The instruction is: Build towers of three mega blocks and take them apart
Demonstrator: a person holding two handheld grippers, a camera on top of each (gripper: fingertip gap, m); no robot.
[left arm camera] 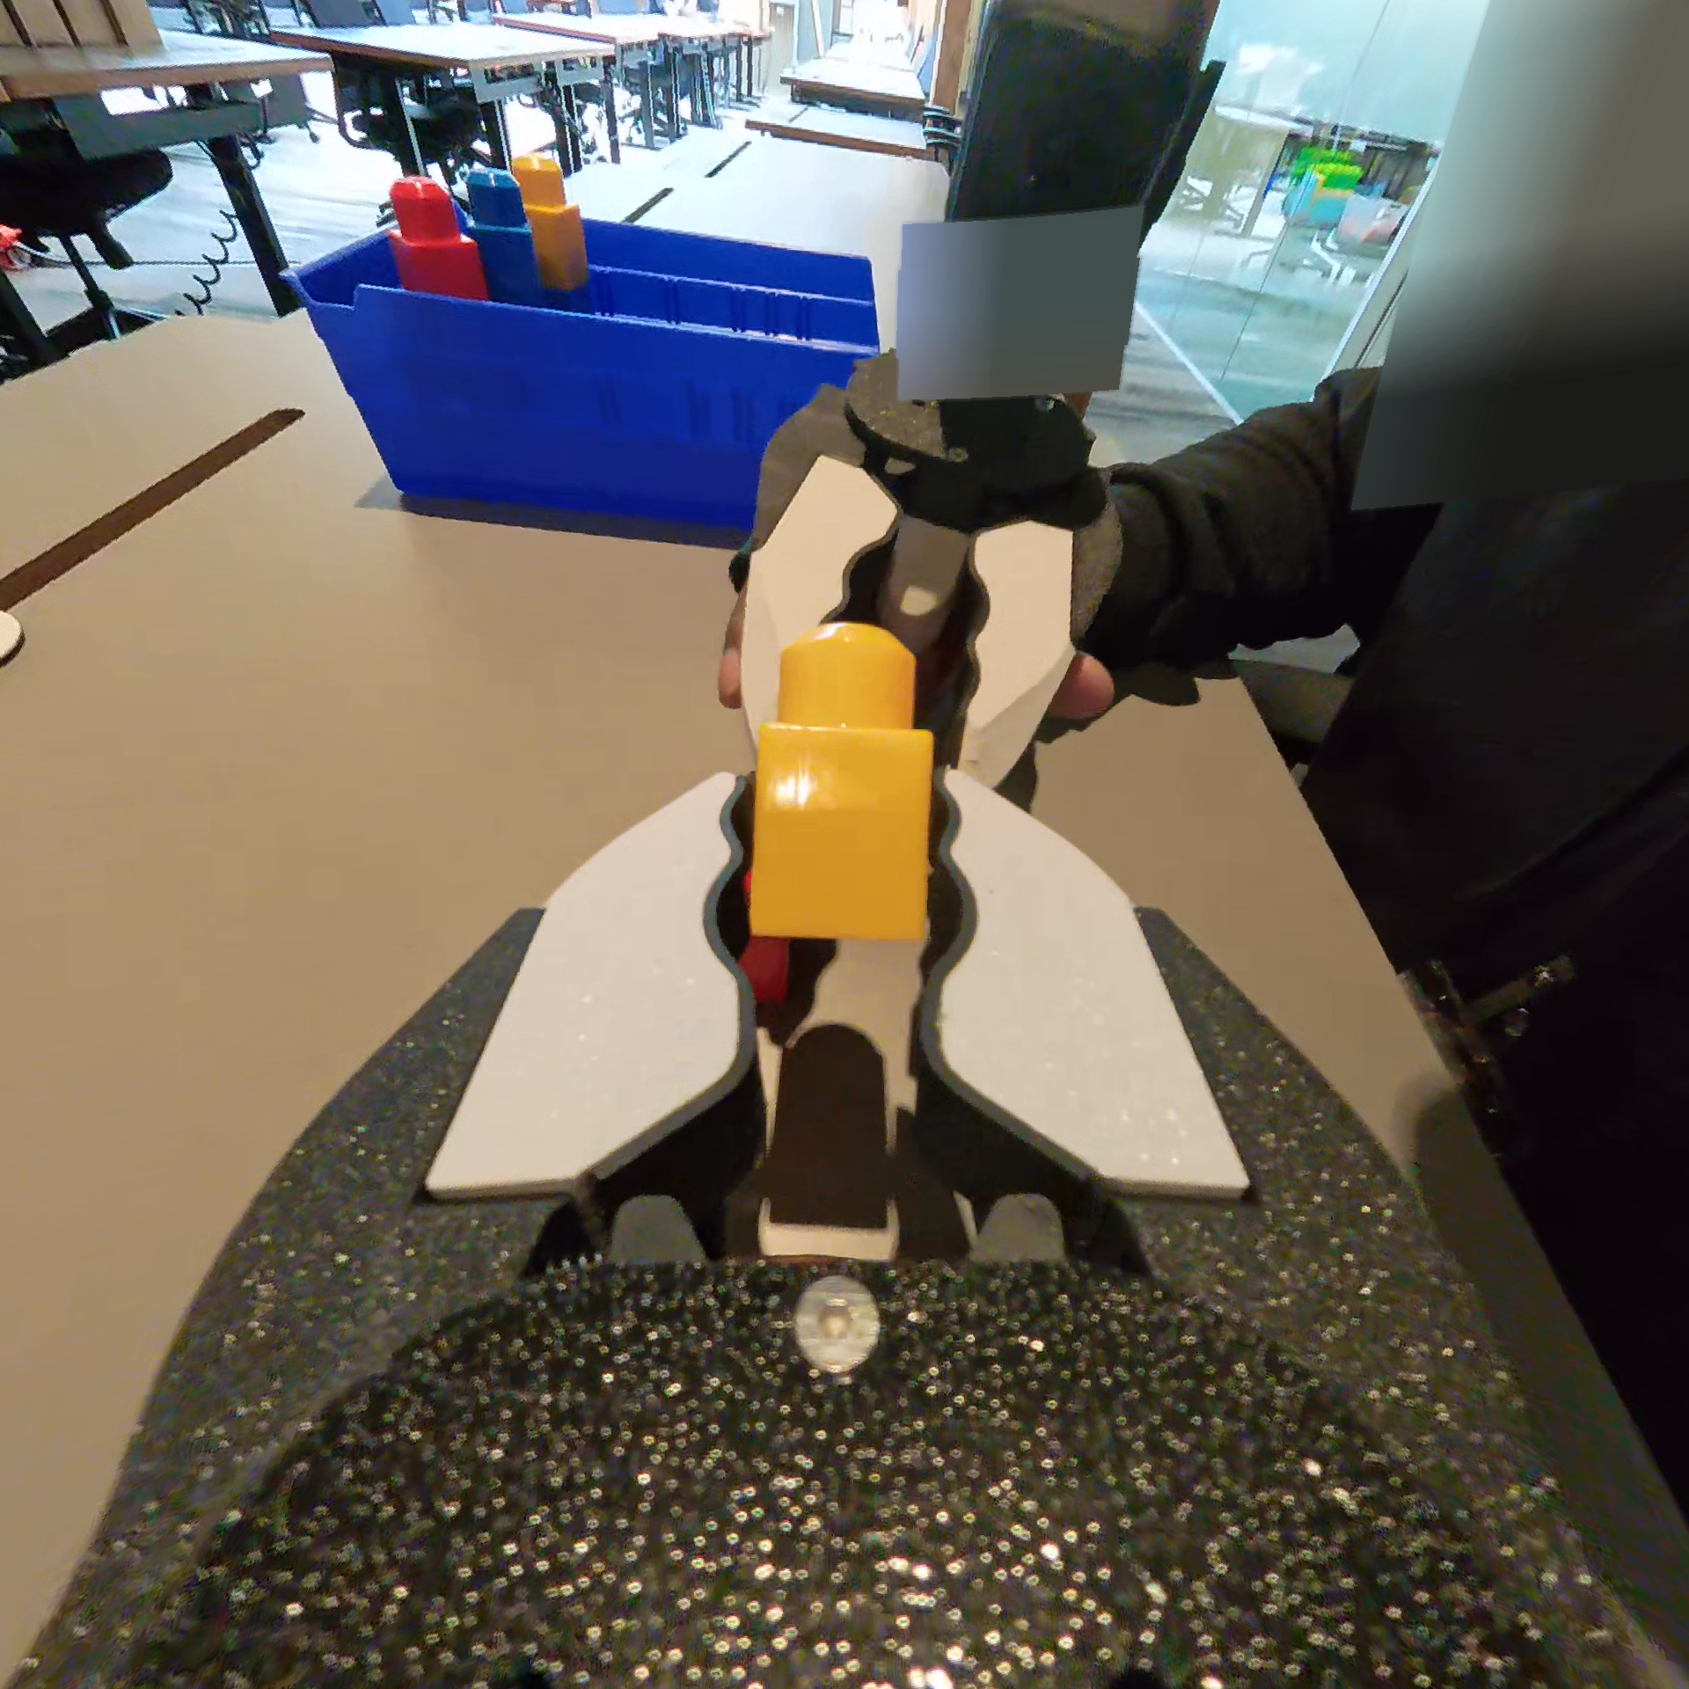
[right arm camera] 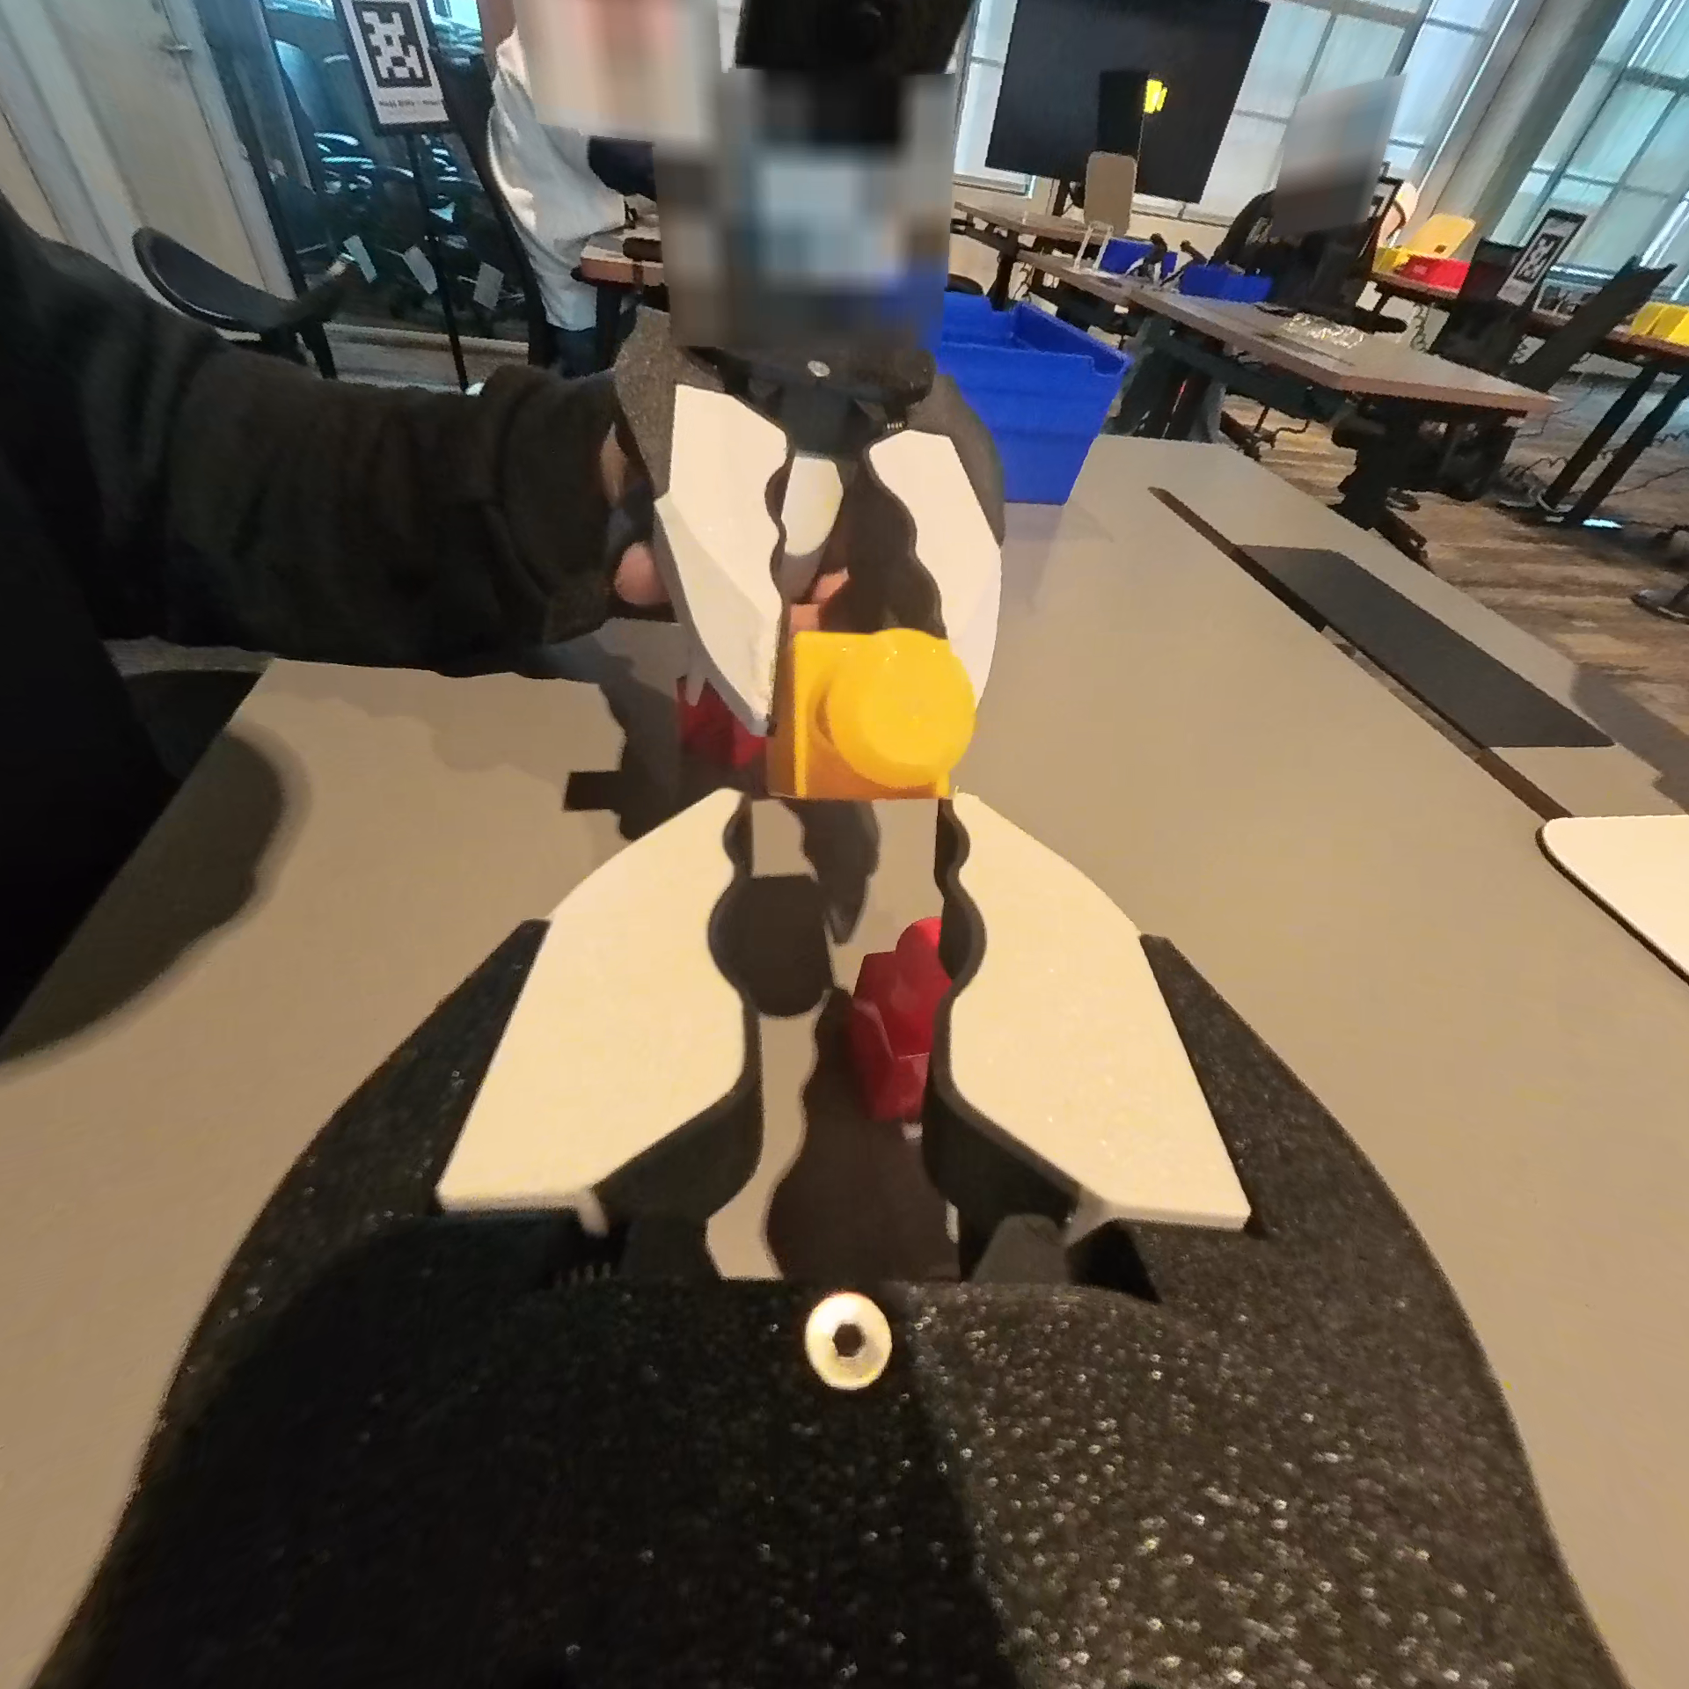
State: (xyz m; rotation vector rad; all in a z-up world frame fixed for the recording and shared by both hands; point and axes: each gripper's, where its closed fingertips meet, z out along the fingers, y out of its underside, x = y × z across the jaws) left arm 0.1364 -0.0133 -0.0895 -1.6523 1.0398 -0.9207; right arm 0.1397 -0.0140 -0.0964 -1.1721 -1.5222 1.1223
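Note:
My left gripper (left arm camera: 841,795) is shut on a yellow mega block (left arm camera: 836,841) and holds it above the grey table (left arm camera: 320,777) with its stud pointing away. A red block (left arm camera: 763,969) shows just under the yellow one; I cannot tell if they are joined. My right gripper (right arm camera: 845,804) is open and empty, facing the left gripper (right arm camera: 868,704), its tips just short of the yellow block (right arm camera: 868,722). Its white fingers (left arm camera: 1024,640) show behind the stud. Another red block (right arm camera: 891,1033) lies on the table under the right gripper.
A blue bin (left arm camera: 594,402) stands at the back of the table with red, blue and yellow blocks upright in it; it also shows behind the left gripper (right arm camera: 1033,411). A white pad (right arm camera: 1627,877) lies at the right. The table edge (left arm camera: 1280,777) and dark sleeves are close.

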